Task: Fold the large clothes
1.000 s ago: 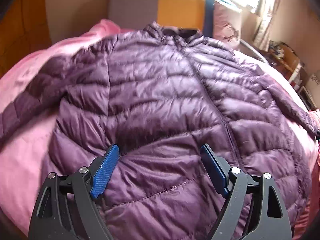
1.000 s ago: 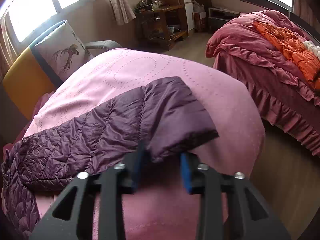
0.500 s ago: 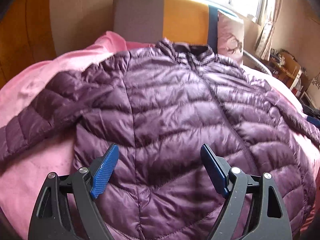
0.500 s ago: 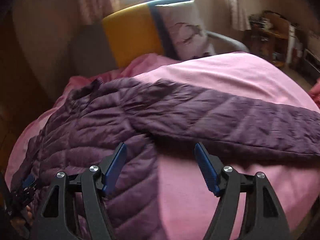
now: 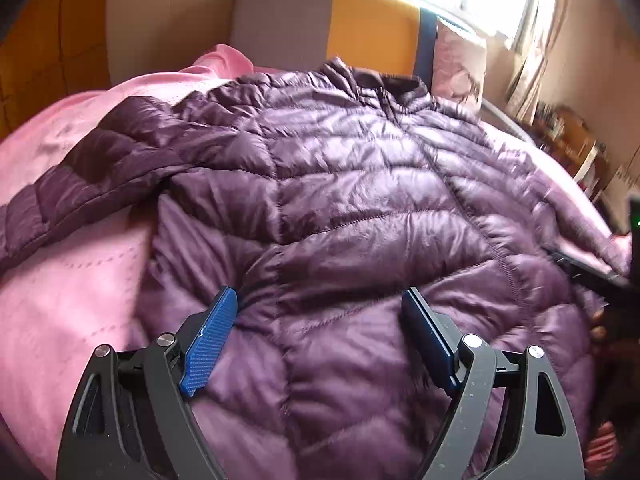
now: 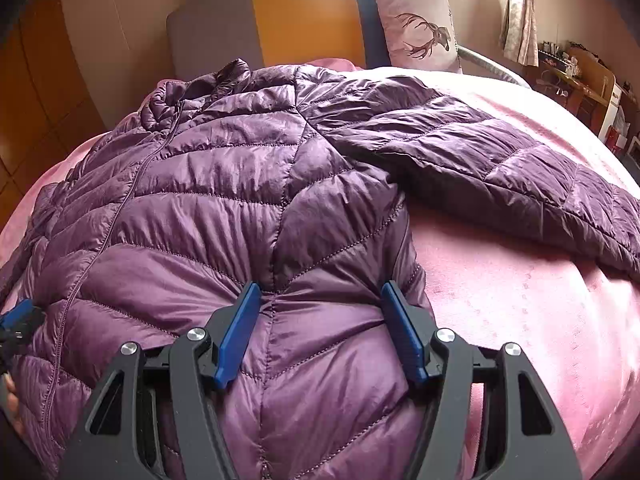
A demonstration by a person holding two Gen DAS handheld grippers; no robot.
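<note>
While the purple jacket lies spread front-up on the pink blanket, both grippers hang over its lower half with nothing between their fingers. Its collar points to 12 o'clock, toward the grey and orange headboard, and the zip runs down the middle of the chest. One sleeve stretches out to 9 o'clock across the blanket in the left wrist view; the other sleeve reaches to 3 o'clock in the right wrist view.

Spread wide, the left gripper sits just above the quilted fabric near the hem, on the side next to the 9 o'clock sleeve, gripping nothing. The right gripper is also parted, somewhat less wide, over the jacket's opposite side panel close to the edge where blanket begins; whether its blue pads press the fabric I cannot tell. A deer-print pillow leans against the headboard at 1 o'clock.
</note>
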